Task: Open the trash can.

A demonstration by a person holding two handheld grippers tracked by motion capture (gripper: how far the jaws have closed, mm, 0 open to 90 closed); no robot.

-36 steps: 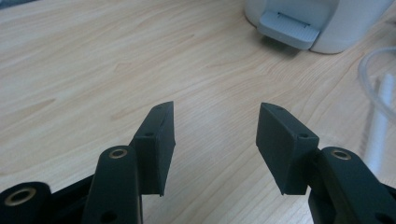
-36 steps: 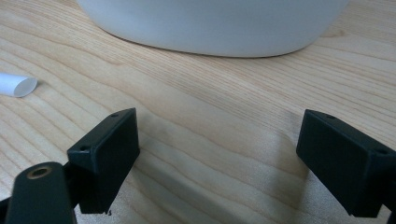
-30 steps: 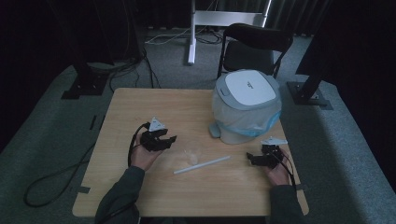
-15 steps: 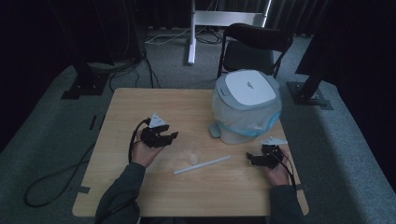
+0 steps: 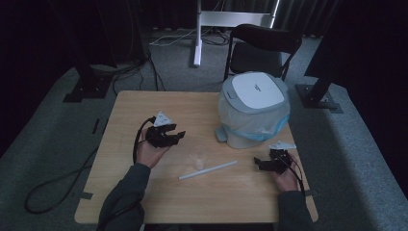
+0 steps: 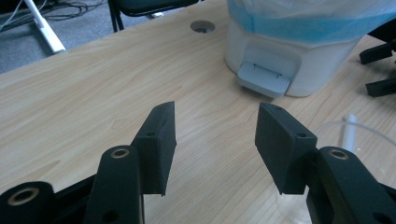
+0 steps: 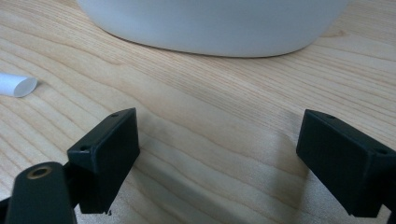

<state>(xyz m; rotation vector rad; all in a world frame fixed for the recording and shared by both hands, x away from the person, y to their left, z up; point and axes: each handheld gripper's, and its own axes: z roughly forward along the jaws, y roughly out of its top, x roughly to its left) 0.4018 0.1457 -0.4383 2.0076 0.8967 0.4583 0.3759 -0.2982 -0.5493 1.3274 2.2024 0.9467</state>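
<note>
tongs of the left hand stand apart and empty, lifted a little off the surface since a moment ago, right tongs also apart and resting low, while the white tube lies between them near the pedal bin, seemingly awaiting pickup.

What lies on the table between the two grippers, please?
In the high view, a white tube and a clear plastic piece lie between left gripper and right gripper.
</note>
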